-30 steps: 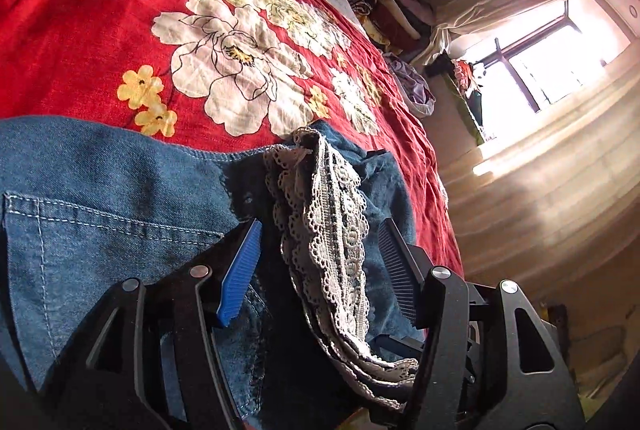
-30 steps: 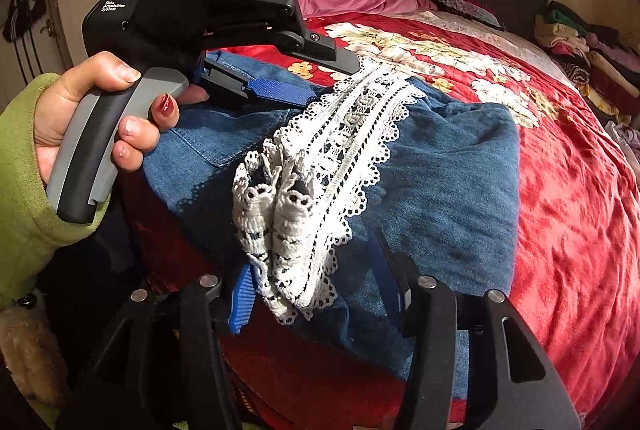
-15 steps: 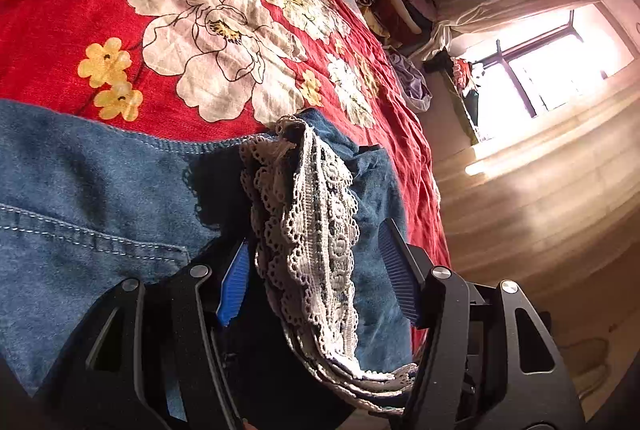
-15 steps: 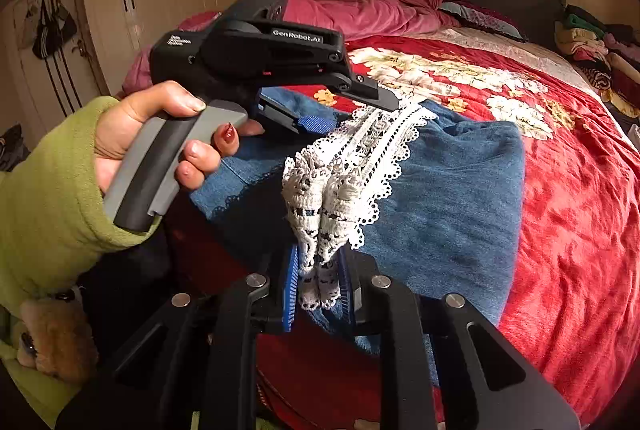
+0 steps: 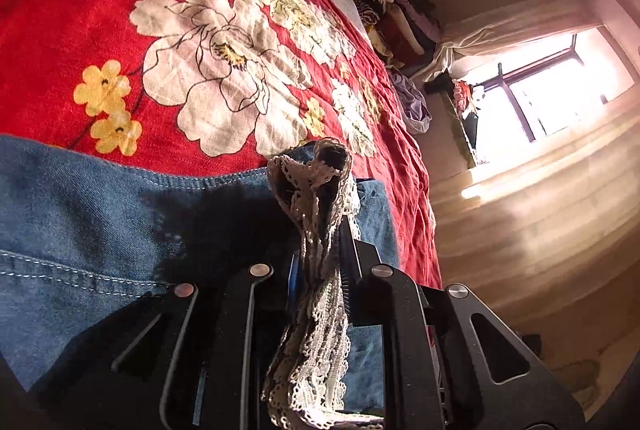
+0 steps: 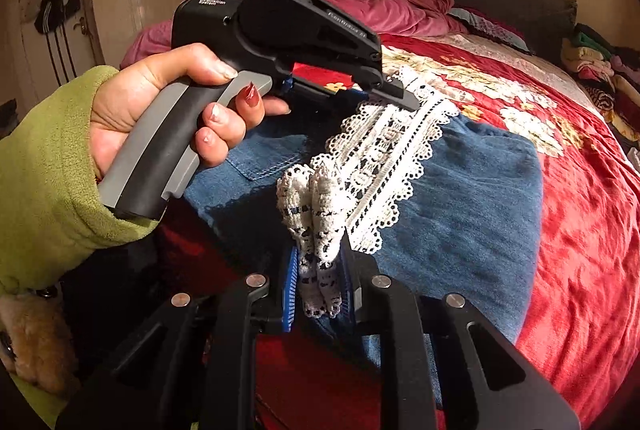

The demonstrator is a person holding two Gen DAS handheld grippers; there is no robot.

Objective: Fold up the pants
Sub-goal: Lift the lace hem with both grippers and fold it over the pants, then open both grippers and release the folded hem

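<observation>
The left hand (image 6: 160, 118), in a green sleeve (image 6: 48, 182), wraps the grey handle with thumb on top and fingers curled under; its nails are painted red. It tilts the left claw (image 5: 320, 262) down toward the bed (image 6: 580, 230). The claw's jaws are closing, with the white lace trim (image 5: 316, 254) of the pants (image 5: 80, 230) bunched between them and pressed by the pads. The right claw (image 6: 318, 278) also points down, its jaws drawn narrow and clamped on the other end of the same lace trim (image 6: 320, 230).

The denim pants (image 6: 460, 210) lie flat on the red flowered bedspread, near the bed's edge.

White print on the left claw's black body starts with "Data"; the lines below it are too small to read.
</observation>
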